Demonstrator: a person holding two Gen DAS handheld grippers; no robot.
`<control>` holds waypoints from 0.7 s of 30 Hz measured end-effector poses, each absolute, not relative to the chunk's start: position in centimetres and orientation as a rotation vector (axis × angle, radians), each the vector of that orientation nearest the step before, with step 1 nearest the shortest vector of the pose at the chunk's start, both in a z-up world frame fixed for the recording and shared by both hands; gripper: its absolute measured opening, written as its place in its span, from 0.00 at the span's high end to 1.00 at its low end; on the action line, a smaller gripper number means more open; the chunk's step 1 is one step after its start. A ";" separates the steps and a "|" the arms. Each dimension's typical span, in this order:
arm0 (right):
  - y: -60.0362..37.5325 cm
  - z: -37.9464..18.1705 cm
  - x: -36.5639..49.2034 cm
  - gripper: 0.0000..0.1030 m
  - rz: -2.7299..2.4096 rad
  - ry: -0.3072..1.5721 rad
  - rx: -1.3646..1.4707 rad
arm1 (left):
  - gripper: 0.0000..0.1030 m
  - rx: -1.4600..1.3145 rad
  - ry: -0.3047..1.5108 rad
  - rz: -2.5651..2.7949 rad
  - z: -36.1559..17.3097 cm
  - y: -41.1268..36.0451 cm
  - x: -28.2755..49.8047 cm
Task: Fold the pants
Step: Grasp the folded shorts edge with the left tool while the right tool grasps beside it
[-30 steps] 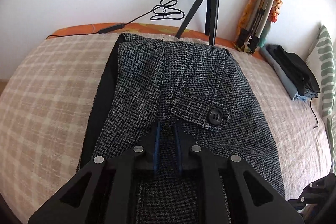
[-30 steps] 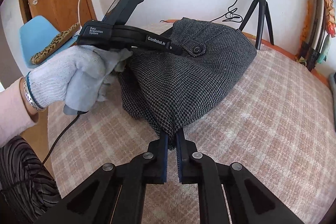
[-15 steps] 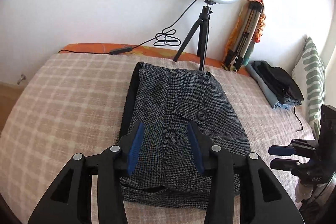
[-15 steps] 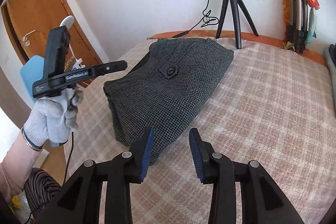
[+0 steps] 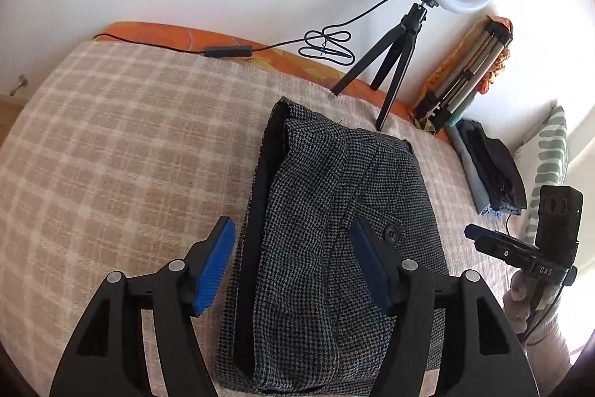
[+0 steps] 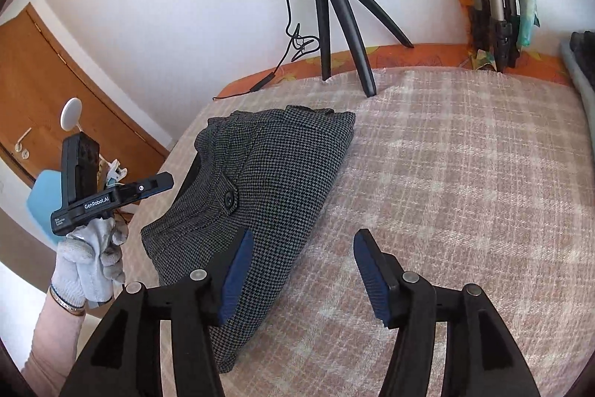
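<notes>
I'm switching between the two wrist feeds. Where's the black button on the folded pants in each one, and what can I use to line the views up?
Left wrist: the button sits right of centre on the pants, just beyond the left gripper's right finger.
Right wrist: the button is left of centre, beyond the right gripper's left finger.
Shared landmark: the black tripod standing behind the pants.
</notes>
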State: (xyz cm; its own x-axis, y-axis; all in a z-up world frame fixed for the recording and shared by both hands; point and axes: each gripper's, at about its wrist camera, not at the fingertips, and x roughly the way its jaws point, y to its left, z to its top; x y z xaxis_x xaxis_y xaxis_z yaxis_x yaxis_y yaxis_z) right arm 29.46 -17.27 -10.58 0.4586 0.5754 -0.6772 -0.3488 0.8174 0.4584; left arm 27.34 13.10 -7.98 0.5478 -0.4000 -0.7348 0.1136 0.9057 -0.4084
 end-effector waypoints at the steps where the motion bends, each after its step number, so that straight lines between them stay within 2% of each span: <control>1: -17.3 -10.7 30.0 0.42 0.584 0.945 0.287 | 0.35 -0.341 0.954 -0.320 -8.1 13.0 27.7; 3: -17.0 -11.1 30.9 0.42 0.590 0.963 0.309 | 0.32 -0.356 0.970 -0.330 -8.5 12.9 28.6; 21: -13.8 -14.5 34.8 0.42 0.629 1.039 0.352 | 0.31 -0.366 1.086 -0.369 -12.1 13.2 32.6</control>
